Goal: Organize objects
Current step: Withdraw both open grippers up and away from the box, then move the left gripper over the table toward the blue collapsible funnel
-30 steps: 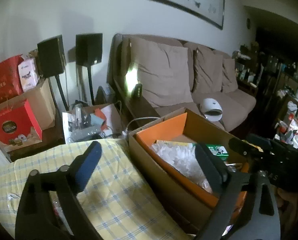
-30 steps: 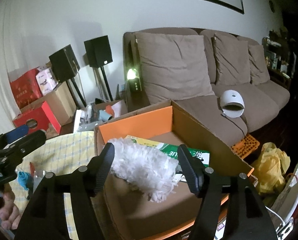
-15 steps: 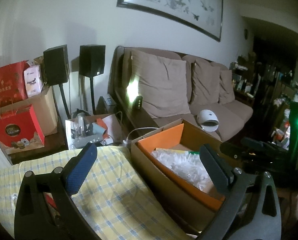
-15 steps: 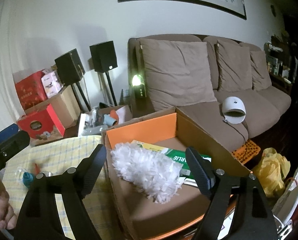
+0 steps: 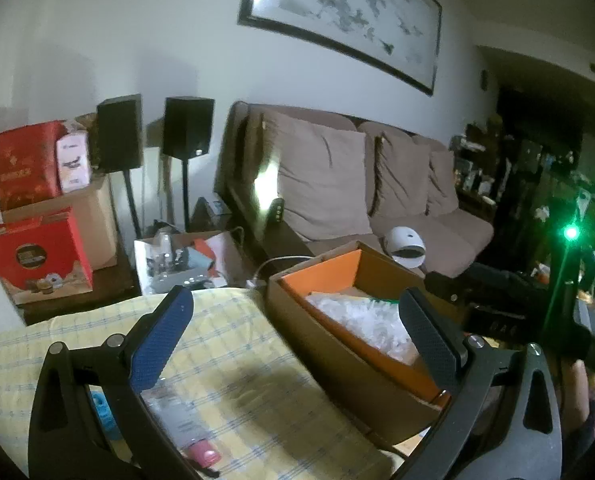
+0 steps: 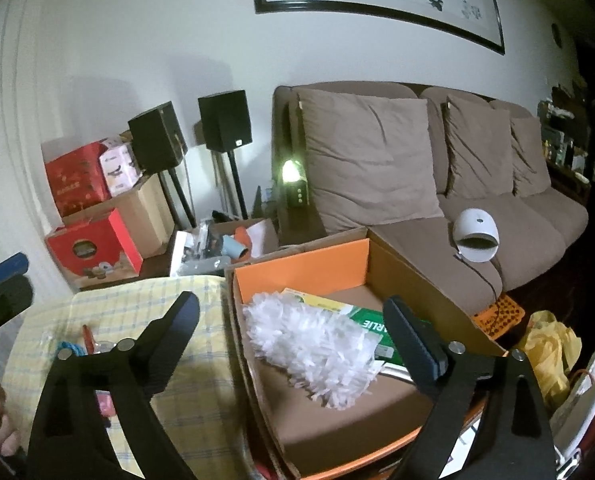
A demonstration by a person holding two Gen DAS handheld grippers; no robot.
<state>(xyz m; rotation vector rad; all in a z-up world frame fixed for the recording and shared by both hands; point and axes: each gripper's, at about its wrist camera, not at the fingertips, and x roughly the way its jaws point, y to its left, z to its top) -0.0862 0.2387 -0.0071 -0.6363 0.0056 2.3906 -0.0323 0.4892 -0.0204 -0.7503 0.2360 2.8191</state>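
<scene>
Left wrist: pink item (image 5: 206,455) (blurred) partly hidden.

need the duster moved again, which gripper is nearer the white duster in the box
Right. The right gripper hangs open just above the white duster; the left gripper is over the tablecloth beside the box.

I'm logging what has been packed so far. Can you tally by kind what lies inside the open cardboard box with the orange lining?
White fluffy duster head: 1
Flat green-and-white printed packet: 1
Flat yellow-green packet beneath them: 1
Total: 3 visible in the brown cardboard box; anything under the duster is hidden.
</scene>
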